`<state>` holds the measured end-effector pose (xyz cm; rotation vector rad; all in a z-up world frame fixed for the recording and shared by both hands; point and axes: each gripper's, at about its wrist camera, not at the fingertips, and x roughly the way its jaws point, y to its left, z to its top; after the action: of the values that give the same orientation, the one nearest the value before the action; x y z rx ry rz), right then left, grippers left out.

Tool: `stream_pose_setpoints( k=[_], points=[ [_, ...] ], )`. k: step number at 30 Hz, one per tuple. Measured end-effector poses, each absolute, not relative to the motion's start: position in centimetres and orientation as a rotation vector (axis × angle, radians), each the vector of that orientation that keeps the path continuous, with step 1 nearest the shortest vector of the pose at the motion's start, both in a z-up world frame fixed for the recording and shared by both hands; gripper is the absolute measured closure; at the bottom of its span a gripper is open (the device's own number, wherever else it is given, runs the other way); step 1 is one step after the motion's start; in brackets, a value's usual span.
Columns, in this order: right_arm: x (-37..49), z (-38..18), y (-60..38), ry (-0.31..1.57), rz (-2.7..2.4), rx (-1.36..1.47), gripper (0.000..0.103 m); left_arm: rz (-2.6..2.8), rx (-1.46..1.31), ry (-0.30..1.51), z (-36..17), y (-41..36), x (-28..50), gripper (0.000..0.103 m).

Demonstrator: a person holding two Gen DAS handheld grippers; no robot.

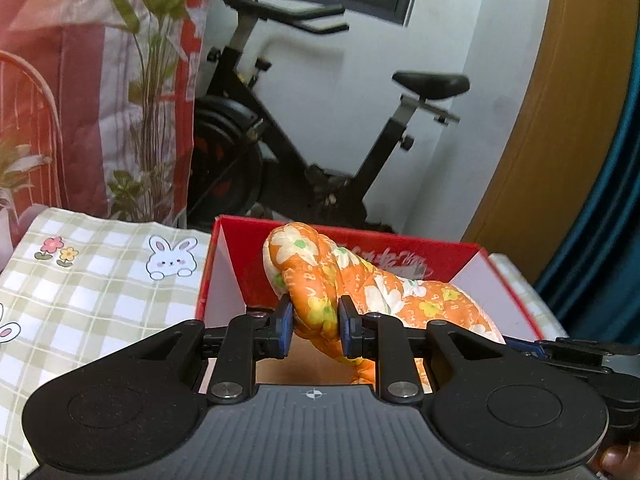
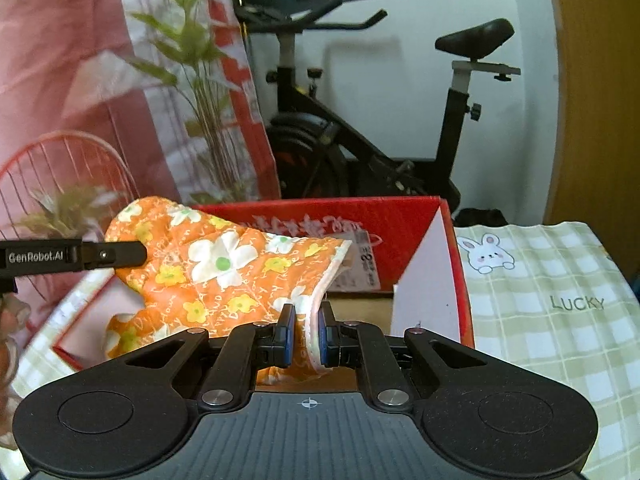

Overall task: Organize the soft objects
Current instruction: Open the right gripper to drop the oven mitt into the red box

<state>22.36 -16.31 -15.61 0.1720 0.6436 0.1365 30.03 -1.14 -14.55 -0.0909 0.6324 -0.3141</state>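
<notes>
- The left gripper (image 1: 315, 322) is clenching a bunched fold of the orange floral mitt (image 1: 320, 276); its fingers (image 1: 285, 320) are pressing the padding in from both sides.
- The right gripper (image 2: 307, 330) is pinching the mitt's pale hemmed edge, its fingers (image 2: 286, 326) nearly closed on the thin cloth.
- The mitt is hanging between the two grippers over the open red box (image 1: 420, 250), partly inside its walls, with one end drooping toward the brown bottom.
- To do this step well, I would say both hands should be sinking together, keeping the mitt slack and clear of the red rim, and letting go only once the cloth is resting on the box floor.
- The thicker left bunch looks likely to spring open, so easing it down flat before releasing seems wise.
- The box is sitting on a counter covered by a green checked cloth (image 2: 560, 300) printed with rabbits and the word LUCKY.
- Beyond, a black exercise bike (image 1: 320, 128) is standing against a white wall, with a leafy plant (image 2: 200, 80) and pink-red curtains on the left.
</notes>
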Motion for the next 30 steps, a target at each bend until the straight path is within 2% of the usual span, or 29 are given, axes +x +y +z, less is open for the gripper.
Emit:
stream_pose_setpoints(
  k=[3,5,8,10,13,19,22,30],
  points=[
    [23.2,-16.5,-16.0,0.676,0.11,0.163,0.092,-0.309,-0.068,0.677,-15.4,-1.6,31.2,0.075],
    [23.6,-16.9,-15.9,0.699,0.101,0.169,0.092,-0.307,-0.053,0.703,-15.9,-1.8,31.7,0.063],
    [24.1,-17.4,-15.8,0.73,0.096,0.168,0.092,-0.31,-0.031,0.737,-16.6,-2.0,32.3,0.051],
    [24.5,-17.6,-15.9,0.751,0.094,0.16,0.092,-0.303,-0.014,0.751,-16.9,-1.8,32.4,0.047],
    [24.7,-17.8,-15.8,0.763,0.081,0.144,0.092,-0.287,0.006,0.761,-17.0,-1.7,32.3,0.036],
    [24.3,-17.5,-16.0,0.749,0.035,0.125,0.079,-0.29,-0.03,0.748,-16.0,-0.8,31.6,0.036],
    [23.7,-16.6,-15.8,0.715,0.03,0.086,0.069,-0.305,-0.029,0.733,-15.1,-0.5,30.7,0.036],
    [19.8,-12.9,-15.0,0.615,0.122,0.068,0.068,-0.343,-0.044,0.706,-12.9,1.8,26.9,0.036]
  ],
)
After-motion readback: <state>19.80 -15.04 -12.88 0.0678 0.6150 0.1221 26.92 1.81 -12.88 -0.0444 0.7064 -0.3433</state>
